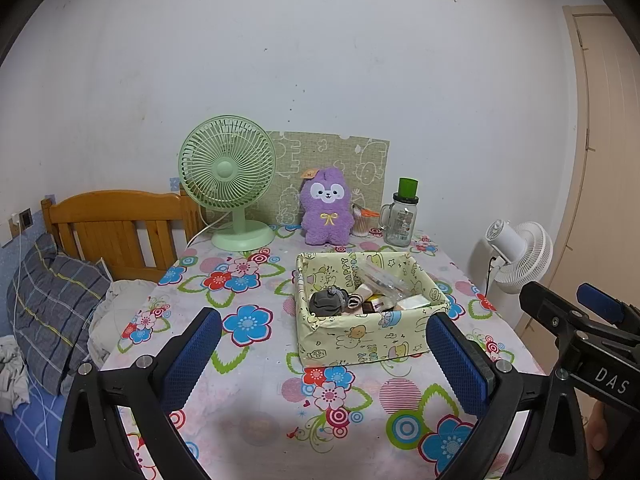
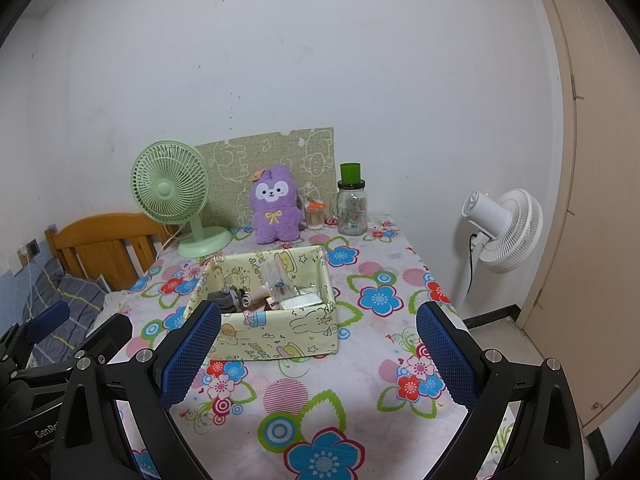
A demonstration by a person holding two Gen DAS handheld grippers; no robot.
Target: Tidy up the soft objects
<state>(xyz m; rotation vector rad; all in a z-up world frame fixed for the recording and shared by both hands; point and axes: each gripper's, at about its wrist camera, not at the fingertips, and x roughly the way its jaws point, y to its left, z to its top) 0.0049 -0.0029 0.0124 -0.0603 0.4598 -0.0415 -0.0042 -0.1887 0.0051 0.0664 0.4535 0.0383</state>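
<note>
Left hand-held gripper [image 1: 324,354]: spread wide, nothing held, hovering above the near edge of the desk [image 1: 256,392]. Right hand-held gripper [image 2: 318,350]: likewise spread wide and empty, above the same near edge, just beside the left one.

Plush toy [image 1: 327,213]: purple, upright at the far edge of the desk, leaning against a patterned board [image 1: 340,152] at the wall. Well apart from both hand-held grippers, straight ahead beyond the box.

Box [image 1: 360,340]: open-topped, wrapped in cartoon paper, at mid-desk between the hand-held grippers and the plush toy. Near side framed between the left fingers; in the right wrist view, offset toward the left finger [image 2: 192,354]. Contents: a dark grey soft item [image 1: 326,302] in the near-left corner, plus small packets, not identifiable.

Green fan [image 1: 229,184]: far-left corner of the desk. Glass jar [image 1: 400,220] with green cap: far edge, right of the plush toy, with a small container [image 1: 362,222] between them.
</note>
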